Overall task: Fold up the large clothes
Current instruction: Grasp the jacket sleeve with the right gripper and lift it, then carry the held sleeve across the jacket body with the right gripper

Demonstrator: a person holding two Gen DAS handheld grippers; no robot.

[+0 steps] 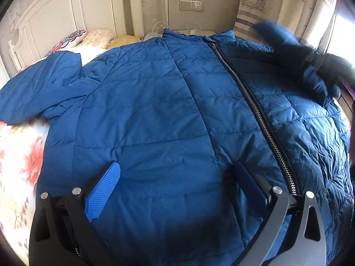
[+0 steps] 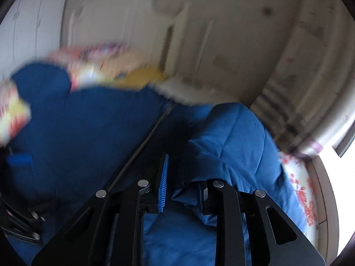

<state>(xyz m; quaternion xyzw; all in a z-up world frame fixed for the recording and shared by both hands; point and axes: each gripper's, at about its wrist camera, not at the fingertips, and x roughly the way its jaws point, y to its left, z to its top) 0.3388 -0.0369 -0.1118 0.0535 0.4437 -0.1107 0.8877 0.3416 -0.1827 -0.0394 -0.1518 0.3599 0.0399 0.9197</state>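
Jacket (image 1: 155,102) first: we see a big blue puffy one, lying flat on the bed (image 1: 20,155) with its front up. Its zipper (image 1: 250,102) is done up and runs down the middle. One sleeve (image 1: 37,88) lies out to the side on the flowery sheet.

We think the fold is just starting, and the sleeve on the right side (image 2: 233,137) is the first part to go over. Our right gripper (image 2: 184,190) has pinched shut on a bunch of that blue cloth. The picture from that side is all blurry, so we cannot tell just how much cloth it holds. Our left gripper (image 1: 177,190) hangs wide apart above the lower front of the jacket, with nothing between its fingers.

Next, we guess the right one should carry its sleeve across the front and lay it flat. The left one could press the body down so it does not slide.

We can read no words or brand name anywhere. A wall socket (image 1: 192,5) sits above the bed, and the curtain (image 1: 266,2) has little drawn boats.
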